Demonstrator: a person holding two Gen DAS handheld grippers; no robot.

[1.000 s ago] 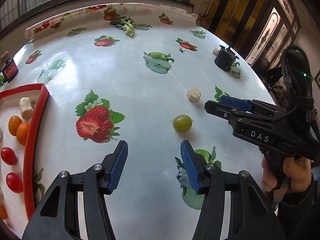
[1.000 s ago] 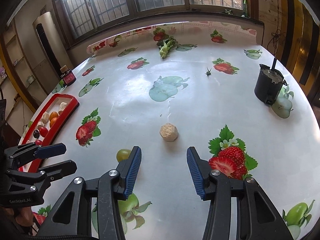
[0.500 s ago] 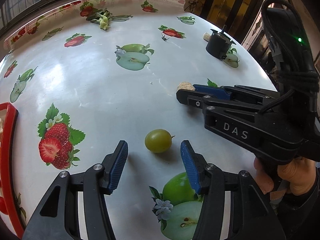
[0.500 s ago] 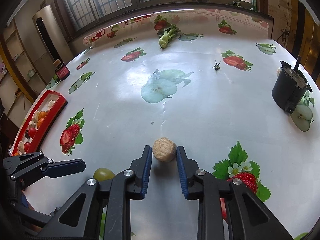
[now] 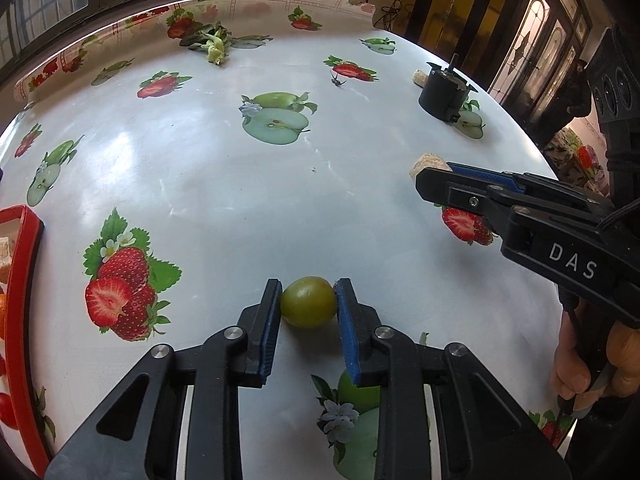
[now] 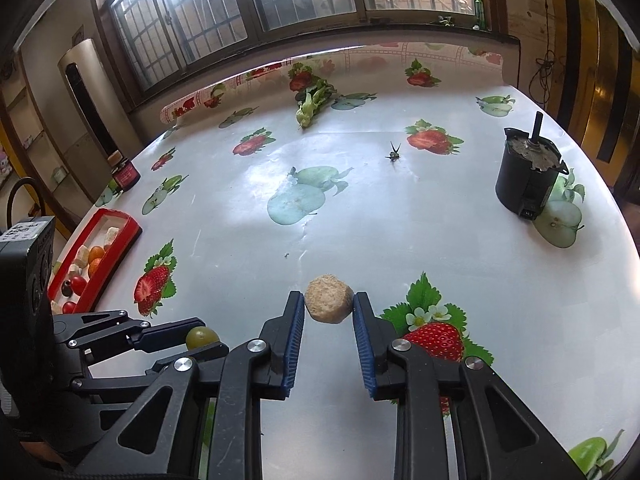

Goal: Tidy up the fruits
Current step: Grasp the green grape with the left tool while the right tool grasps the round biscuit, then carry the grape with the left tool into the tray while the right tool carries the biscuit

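Observation:
My left gripper (image 5: 308,300) is shut on a round green fruit (image 5: 308,302) that rests on the fruit-print tablecloth; it also shows in the right wrist view (image 6: 201,337). My right gripper (image 6: 329,307) is shut on a beige, rough-skinned fruit piece (image 6: 329,298), which peeks out beside its fingers in the left wrist view (image 5: 424,162). A red tray (image 6: 130,228) at the left table edge holds several small orange, red and beige fruits; its rim shows in the left wrist view (image 5: 24,264).
A black cylindrical motor-like object (image 6: 526,178) stands at the right, with another beige piece (image 5: 420,79) behind it. A green leafy stalk (image 6: 310,102) lies at the far edge. A small dark jar (image 6: 125,174) stands far left. A dark stem scrap (image 6: 394,154) lies mid-table.
My left gripper has moved forward and closed on the green fruit. My right gripper has closed tighter on the beige piece.

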